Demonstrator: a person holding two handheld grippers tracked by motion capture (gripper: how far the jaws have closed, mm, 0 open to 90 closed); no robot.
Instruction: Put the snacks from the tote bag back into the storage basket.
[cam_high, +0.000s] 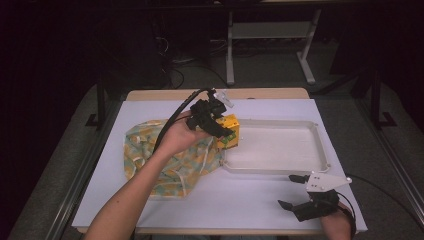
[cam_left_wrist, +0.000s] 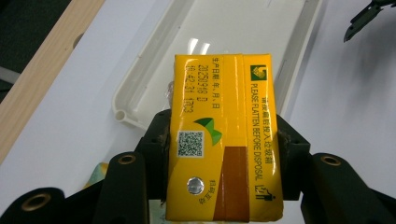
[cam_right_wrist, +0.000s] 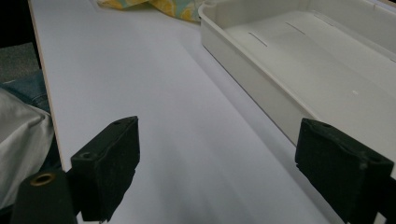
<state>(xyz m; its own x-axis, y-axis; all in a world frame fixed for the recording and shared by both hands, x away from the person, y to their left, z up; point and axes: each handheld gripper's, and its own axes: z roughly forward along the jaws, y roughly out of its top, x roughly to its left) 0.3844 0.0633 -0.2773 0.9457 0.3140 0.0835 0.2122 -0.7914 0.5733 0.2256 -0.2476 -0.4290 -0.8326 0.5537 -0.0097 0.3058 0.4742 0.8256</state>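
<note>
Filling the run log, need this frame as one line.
left gripper: shut on yellow rectangular drink carton, above white plastic tray left rim | right gripper: open, idle at near table edge | patterned cloth bag: flat, left of tray

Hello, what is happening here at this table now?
A person works with a gripper in each hand. The left gripper is shut on a yellow drink carton and holds it at the left edge of the white tray, which has nothing in it. A patterned cloth bag lies on the table beside the tray. The right gripper is open near the table's front edge.
</note>
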